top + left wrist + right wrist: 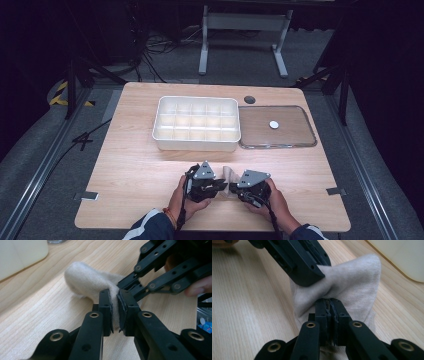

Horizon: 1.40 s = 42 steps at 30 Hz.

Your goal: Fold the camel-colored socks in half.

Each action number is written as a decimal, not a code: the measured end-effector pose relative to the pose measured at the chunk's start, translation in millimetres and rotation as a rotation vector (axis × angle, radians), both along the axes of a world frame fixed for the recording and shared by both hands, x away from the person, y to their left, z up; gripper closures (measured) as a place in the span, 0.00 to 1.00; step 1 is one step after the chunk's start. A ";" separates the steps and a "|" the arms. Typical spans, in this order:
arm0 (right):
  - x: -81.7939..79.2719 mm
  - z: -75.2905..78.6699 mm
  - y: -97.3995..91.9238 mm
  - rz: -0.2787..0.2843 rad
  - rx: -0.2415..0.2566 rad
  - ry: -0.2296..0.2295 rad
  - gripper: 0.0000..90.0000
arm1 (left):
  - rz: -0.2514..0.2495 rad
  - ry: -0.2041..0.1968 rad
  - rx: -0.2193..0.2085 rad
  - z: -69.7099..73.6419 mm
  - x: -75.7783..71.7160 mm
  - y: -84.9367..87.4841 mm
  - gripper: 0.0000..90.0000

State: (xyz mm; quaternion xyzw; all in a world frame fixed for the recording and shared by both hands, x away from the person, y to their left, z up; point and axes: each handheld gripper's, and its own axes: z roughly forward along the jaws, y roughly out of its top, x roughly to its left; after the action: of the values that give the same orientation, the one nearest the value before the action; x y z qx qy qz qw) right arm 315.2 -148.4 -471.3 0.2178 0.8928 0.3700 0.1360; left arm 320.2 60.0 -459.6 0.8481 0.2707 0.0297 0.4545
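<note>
1. Beige knit fabric, a small soft sock-like cloth (pixel 231 175), lies on the pale wood-grain table (pixel 135 175) near the front edge, between the two grippers and in front of the white plastic compartment tray (pixel 196 123).
2. Left gripper (pixel 115 305): jaws nearly closed, pads pinching a fold of the cloth; fabric bulges out beyond them in the left gripper view.
3. Right gripper (pixel 330 308): jaws pressed almost together on a bunched pleat of the same cloth, close beside the left one.
4. Judgement: both grips sit on thin folds, so pull evenly and slowly; a jerk could slip the knit free.
5. Keep the cloth low over the table while working it.
6. Far right: clear flat lid (pixel 277 126), well apart, untouched.
</note>
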 end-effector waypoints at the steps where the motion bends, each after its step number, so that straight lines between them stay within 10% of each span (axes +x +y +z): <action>1: 0.5 -0.4 1.3 0.006 0.006 -0.002 0.94 | -0.006 -0.008 0.005 0.7 -0.5 -0.1 0.90; 16: 0.5 11.8 -19.1 -0.007 0.085 -0.010 0.69 | -0.023 -0.001 0.017 1.0 0.4 4.1 0.92; 22: 7.1 8.3 -38.2 -0.095 0.047 0.041 0.71 | -0.025 0.007 0.012 0.4 2.2 3.4 0.91; 42: 6.7 0.7 -32.3 -0.065 0.014 0.060 0.88 | -0.084 -0.051 -0.006 -2.5 -1.4 -26.7 0.90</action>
State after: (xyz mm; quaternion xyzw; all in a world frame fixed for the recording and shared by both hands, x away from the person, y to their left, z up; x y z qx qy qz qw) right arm 322.0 -180.7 -470.6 0.2585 0.8864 0.3647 0.1198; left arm 318.8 33.3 -462.1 0.8562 0.2235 0.0315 0.4647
